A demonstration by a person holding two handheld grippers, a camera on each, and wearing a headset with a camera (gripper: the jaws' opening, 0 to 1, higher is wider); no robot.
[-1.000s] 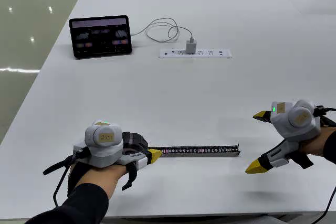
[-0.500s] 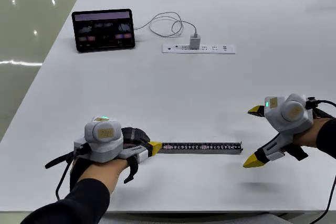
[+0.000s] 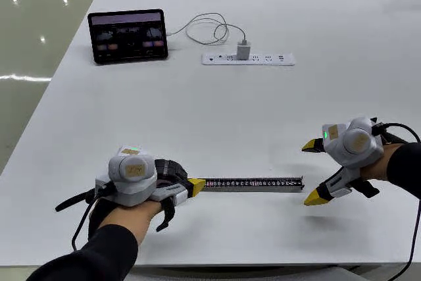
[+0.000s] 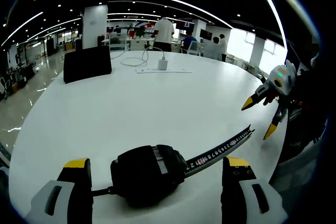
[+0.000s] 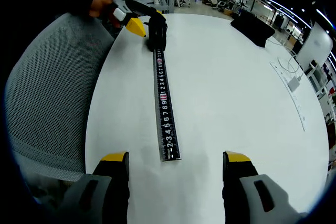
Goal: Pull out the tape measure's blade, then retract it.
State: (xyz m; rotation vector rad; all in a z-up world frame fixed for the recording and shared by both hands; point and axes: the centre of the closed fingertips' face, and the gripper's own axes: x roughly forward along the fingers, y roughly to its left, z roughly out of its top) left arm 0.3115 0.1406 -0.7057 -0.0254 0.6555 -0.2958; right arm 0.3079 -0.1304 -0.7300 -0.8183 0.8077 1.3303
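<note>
blade drawn out along the near edge, both tools spread

tape measure [image 4: 149, 174] is seen lying close to the near edge of the bench [image 3: 263, 116], toward the left corner. its blade [image 3: 253, 184] is laid flat and run out to the right, parallel to that edge. the black case is flanked by the jaws of the left gripper [image 4: 157, 163]. these jaws are spread, and a strip of bare bench is visible on either side of the case in the left gripper view. the case is judged to be bracketed this way so that it can be steadied against a tug on the blade. the right gripper [image 3: 310, 170] is held just beyond the blade's free end, with jaws spread wide and nothing pinched. it is lined up with the tip, as if to take it or let it go. the pull-out is judged done or nearly so, and the retraction is not yet made. if the tip is let go unchecked, it could be whipped back by the recoil.
</note>
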